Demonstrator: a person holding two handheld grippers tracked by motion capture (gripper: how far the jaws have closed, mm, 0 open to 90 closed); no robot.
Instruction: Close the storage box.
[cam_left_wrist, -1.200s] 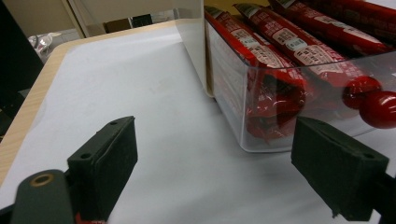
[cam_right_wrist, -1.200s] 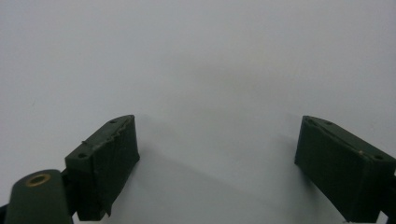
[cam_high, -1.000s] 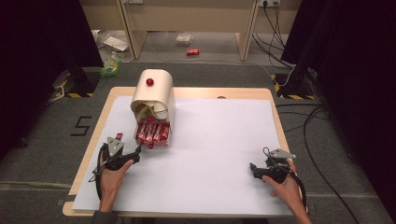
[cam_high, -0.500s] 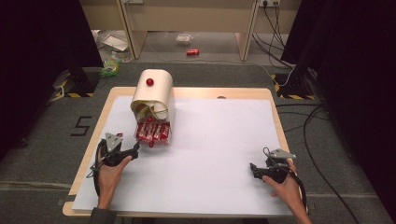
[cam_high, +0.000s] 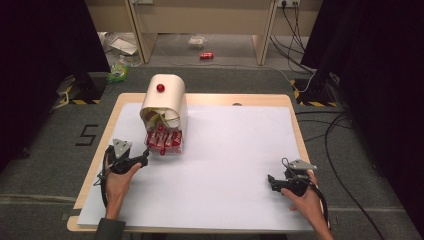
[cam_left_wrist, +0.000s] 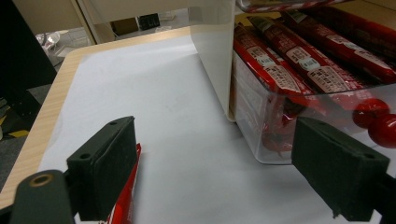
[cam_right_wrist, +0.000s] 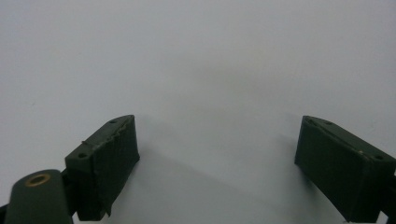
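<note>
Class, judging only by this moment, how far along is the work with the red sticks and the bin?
Done: the clear bin under the cream cover already holds several red sticks. In hand: nothing gripped; the left gripper is open near the bin, with one red stick lying by its jaw. Left: probably binning that stick. The right gripper is open over bare white paper.

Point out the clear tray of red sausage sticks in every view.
High view: the clear tray sits left of centre, at the foot of the cream dispenser, just ahead of the left gripper.
Left gripper view: the tray is at the right, close ahead, against the dispenser's cream wall.
Right gripper view: the camera faces the white sheet between its fingers.
Shared landmark: the white sheet.
</note>
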